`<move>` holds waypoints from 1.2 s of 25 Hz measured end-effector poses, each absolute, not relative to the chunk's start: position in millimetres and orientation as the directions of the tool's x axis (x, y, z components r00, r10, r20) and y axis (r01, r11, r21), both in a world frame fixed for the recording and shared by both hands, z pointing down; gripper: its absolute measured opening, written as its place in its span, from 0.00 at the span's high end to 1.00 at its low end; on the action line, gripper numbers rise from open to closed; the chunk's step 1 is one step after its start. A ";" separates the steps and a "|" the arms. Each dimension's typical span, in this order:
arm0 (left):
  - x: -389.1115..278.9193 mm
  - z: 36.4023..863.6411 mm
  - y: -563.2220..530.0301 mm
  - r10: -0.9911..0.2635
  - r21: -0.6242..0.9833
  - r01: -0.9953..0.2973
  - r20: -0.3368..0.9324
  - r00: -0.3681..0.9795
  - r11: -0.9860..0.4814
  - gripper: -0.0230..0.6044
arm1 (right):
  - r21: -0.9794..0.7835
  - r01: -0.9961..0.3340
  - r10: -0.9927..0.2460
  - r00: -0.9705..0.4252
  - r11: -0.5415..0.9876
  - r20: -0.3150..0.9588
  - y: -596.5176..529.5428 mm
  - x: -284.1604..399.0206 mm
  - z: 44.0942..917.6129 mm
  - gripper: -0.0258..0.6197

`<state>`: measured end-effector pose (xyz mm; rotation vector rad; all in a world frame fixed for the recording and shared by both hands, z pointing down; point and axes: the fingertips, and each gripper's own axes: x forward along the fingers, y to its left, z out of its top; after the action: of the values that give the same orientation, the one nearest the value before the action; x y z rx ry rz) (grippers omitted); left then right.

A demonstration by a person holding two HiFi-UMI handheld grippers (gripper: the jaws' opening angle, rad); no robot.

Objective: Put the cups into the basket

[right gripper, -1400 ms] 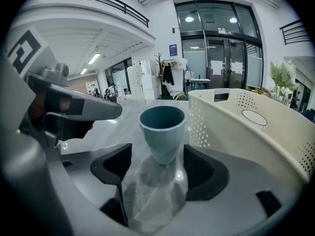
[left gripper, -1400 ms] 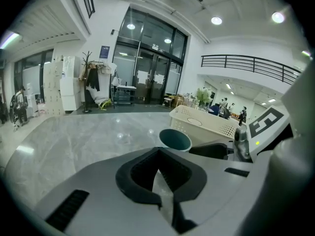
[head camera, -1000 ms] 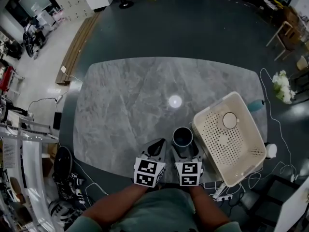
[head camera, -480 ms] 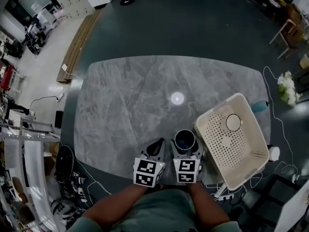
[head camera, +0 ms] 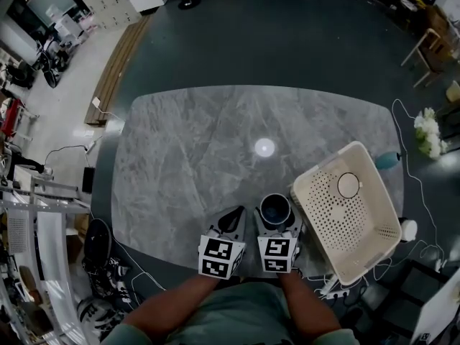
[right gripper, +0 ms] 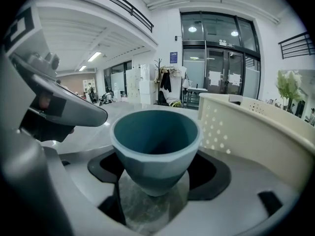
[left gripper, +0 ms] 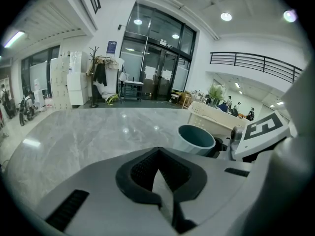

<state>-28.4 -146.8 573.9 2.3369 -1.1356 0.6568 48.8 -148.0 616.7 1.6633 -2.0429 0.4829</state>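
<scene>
So the right claw (right gripper: 155, 183) is clamped on the teal cup (right gripper: 155, 141). The cup's upright, mouth up, long axis vertical, at the table's (head camera: 194, 157) near edge just beside the basket (head camera: 323, 165). The left claw (left gripper: 158, 181) is pinched shut on nothing. A white cup (head camera: 348, 185) sits in the basket.

Cups: one teal cup (head camera: 274, 208) is showing for certain, sitting between the jaws of the right gripper (head camera: 275, 220). One white round thing (head camera: 348, 185) is lying inside the basket, possibly a second cup, though from above it is reading only as a disc.
Baskets: one cream perforated basket (head camera: 334, 225) is showing.
Grippers: two are showing, the right one and the left gripper (head camera: 233, 220).
Tables: one grey marble table (head camera: 187, 149) is carrying the lot.
Flowers: one white bunch (head camera: 425, 131) is standing off the table.
</scene>
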 end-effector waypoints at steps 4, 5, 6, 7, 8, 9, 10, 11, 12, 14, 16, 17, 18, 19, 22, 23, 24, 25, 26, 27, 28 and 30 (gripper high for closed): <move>-27.7 571.4 -147.3 -0.593 0.188 -0.807 0.589 0.549 -0.560 0.95 | 0.012 -0.978 -0.828 -0.172 0.210 0.533 -147.6 46.1 606.8 0.40; -27.1 570.5 -147.6 -0.594 0.187 -0.806 0.587 0.551 -0.562 0.95 | 0.012 -0.977 -0.830 -0.173 0.211 0.530 -148.1 45.4 604.2 0.40; -26.4 569.1 -147.7 -0.596 0.186 -0.804 0.582 0.553 -0.564 0.95 | 0.010 -0.977 -0.832 -0.175 0.212 0.526 -148.2 44.9 601.2 0.40; -25.9 567.1 -147.5 -0.598 0.185 -0.803 0.577 0.556 -0.567 0.95 | 0.008 -0.977 -0.835 -0.177 0.212 0.521 -147.7 44.5 597.7 0.40; -25.5 564.8 -147.2 -0.601 0.183 -0.801 0.572 0.558 -0.569 0.95 | 0.006 -0.977 -0.838 -0.179 0.213 0.516 -147.0 44.0 593.6 0.40; -25.4 562.4 -147.0 -0.604 0.182 -0.800 0.566 0.560 -0.571 0.95 | 0.004 -0.977 -0.841 -0.182 0.214 0.509 -146.0 43.2 589.1 0.40; -25.7 559.8 -146.9 -0.608 0.180 -0.800 0.561 0.562 -0.573 0.95 | 0.001 -0.977 -0.845 -0.185 0.215 0.502 -145.0 42.2 584.2 0.40; -26.1 556.8 -146.8 -0.611 0.179 -0.800 0.556 0.563 -0.573 0.95 | -0.001 -0.976 -0.848 -0.189 0.217 0.496 -143.9 41.1 578.9 0.40; -26.8 553.4 -146.5 -0.615 0.179 -0.800 0.551 0.564 -0.573 0.95 | -0.003 -0.976 -0.851 -0.193 0.219 0.488 -142.4 40.0 573.2 0.40; -28.4 545.4 -145.5 -0.624 0.177 -0.800 0.539 0.566 -0.573 0.95 | -0.010 -0.976 -0.860 -0.196 0.217 0.471 -138.7 38.7 559.8 0.40; -28.9 537.9 -143.6 -0.633 0.174 -0.800 0.526 0.568 -0.574 0.95 | -0.019 -0.978 -0.871 -0.194 0.208 0.452 -133.7 39.5 545.6 0.40; -28.5 534.5 -142.1 -0.636 0.171 -0.799 0.521 0.569 -0.576 0.95 | -0.023 -0.979 -0.876 -0.192 0.203 0.443 -130.6 40.7 538.8 0.40; -27.5 531.0 -140.1 -0.637 0.168 -0.798 0.517 0.571 -0.579 0.95 | -0.027 -0.980 -0.881 -0.190 0.198 0.434 -127.2 42.3 532.3 0.40; -25.9 527.2 -137.7 -0.637 0.167 -0.795 0.514 0.575 -0.583 0.95 | -0.030 -0.981 -0.885 -0.186 0.191 0.426 -123.6 44.2 525.8 0.40; -14.8 514.2 -130.0 -0.627 0.177 -0.777 0.496 0.601 -0.604 0.95 | -0.034 -0.987 -0.899 -0.159 0.159 0.408 -113.7 54.7 507.3 0.40; -8.6 509.1 -128.3 -0.622 0.182 -0.767 0.485 0.615 -0.615 0.95 | -0.033 -0.989 -0.904 -0.147 0.146 0.402 -111.3 59.9 501.6 0.40; -1.8 503.9 -127.1 -0.617 0.186 -0.756 0.472 0.629 -0.628 0.95 | -0.032 -0.991 -0.909 -0.135 0.133 0.395 -109.1 65.3 496.0 0.40; 4.9 498.6 -126.0 -0.612 0.189 -0.744 0.460 0.644 -0.641 0.95 | -0.031 -0.992 -0.913 -0.123 0.121 0.389 -107.0 70.5 490.4 0.40; 11.6 493.3 -124.8 -0.605 0.192 -0.732 0.449 0.658 -0.653 0.95 | -0.030 -0.994 -0.917 -0.112 0.108 0.382 -104.6 75.6 484.7 0.40; 18.3 488.0 -123.4 -0.598 0.195 -0.720 0.439 0.671 -0.666 0.95 | -0.029 -0.995 -0.921 -0.100 0.096 0.375 -101.7 80.7 478.9 0.40; 25.2 482.9 -121.7 -0.590 0.197 -0.709 0.429 0.684 -0.678 0.95 | -0.026 -0.996 -0.926 -0.088 0.084 0.368 -98.6 86.1 473.0 0.40; 40.3 473.9 -118.6 -0.576 0.197 -0.685 0.411 0.707 -0.701 0.95 | -0.018 -0.998 -0.934 -0.061 0.058 0.353 -91.9 99.1 462.6 0.40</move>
<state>40.3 -118.6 473.9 2.5796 -0.9865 0.4587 99.1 -91.9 462.6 1.9641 -2.0884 0.3777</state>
